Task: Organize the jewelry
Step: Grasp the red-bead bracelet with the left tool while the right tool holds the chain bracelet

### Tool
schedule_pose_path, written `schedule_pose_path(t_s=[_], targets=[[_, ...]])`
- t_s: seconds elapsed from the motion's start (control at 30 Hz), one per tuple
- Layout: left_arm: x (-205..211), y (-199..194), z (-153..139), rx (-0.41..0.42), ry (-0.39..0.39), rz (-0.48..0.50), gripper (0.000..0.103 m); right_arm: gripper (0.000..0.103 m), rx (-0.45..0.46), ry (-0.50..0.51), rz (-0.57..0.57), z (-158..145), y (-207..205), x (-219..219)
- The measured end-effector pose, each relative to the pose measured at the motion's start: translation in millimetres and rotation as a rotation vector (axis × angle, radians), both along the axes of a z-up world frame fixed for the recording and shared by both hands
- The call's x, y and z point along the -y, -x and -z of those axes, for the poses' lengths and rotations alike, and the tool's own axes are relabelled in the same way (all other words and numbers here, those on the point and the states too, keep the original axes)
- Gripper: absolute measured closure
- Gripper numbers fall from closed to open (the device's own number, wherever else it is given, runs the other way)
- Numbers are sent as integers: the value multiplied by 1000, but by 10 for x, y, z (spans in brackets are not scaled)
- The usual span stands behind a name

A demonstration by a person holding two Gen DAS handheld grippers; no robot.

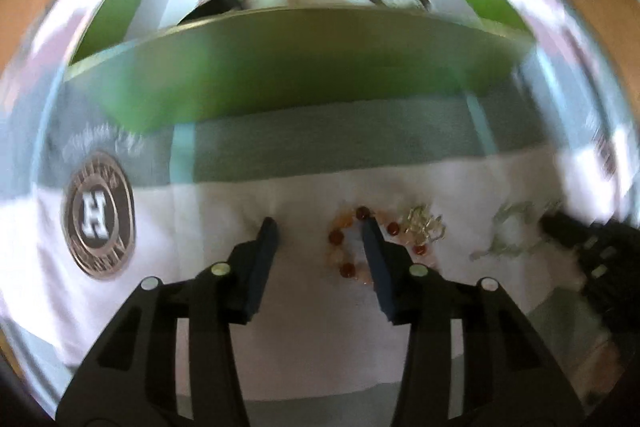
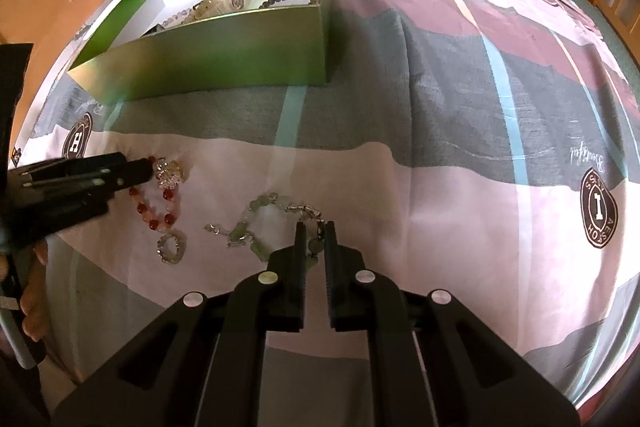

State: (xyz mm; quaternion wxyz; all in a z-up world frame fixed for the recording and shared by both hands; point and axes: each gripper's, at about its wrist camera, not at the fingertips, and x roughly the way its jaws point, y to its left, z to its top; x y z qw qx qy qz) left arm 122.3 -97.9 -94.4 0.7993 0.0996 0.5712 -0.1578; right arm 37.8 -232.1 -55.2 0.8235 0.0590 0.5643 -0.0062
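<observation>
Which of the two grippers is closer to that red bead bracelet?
Left. The left gripper is down at the red bracelet, one finger inside its loop. The right gripper is off to the side, closed on the green bracelet.

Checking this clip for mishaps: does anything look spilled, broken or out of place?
Nothing damaged. A red bead bracelet, a clear bead ring and a green stone bracelet lie loose on the bedsheet, outside the green box.

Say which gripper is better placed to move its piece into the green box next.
Right, probably. The right gripper is shut on the green stone bracelet. The left gripper is open, one finger inside the red bead bracelet, gripping nothing. The green box lies ahead.
</observation>
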Motion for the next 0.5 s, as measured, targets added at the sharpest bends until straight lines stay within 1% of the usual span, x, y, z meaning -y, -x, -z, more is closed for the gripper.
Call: schedule_pose_path(t_s=[0.03, 0.07, 0.1, 0.13, 0.17, 0.23, 0.3, 0.4, 0.5], targets=[[96, 50, 5, 40, -55, 46, 63, 95, -2, 2, -2, 7, -2, -5], [170, 94, 3, 64, -78, 84, 73, 95, -4, 3, -4, 13, -6, -9], [218, 123, -1, 70, -85, 109, 85, 95, -5, 2, -3, 19, -8, -10], [258, 143, -4, 72, -91, 128, 92, 95, -7, 0, -2, 23, -9, -8], [273, 151, -8, 71, -94, 134, 96, 95, -8, -1, -1, 26, -9, -3], [239, 134, -32, 61, -73, 118, 96, 95, -11, -6, 4, 29, -13, 10], [138, 100, -93, 49, -25, 84, 96, 95, -13, -19, 12, 27, -14, 32], [-31, 85, -246, 69, 19, 31, 96, 95, -3, -35, 13, -6, -9, 43], [-176, 122, -433, 106, 70, 6, 96, 95, 17, -32, 8, -71, -1, 42]])
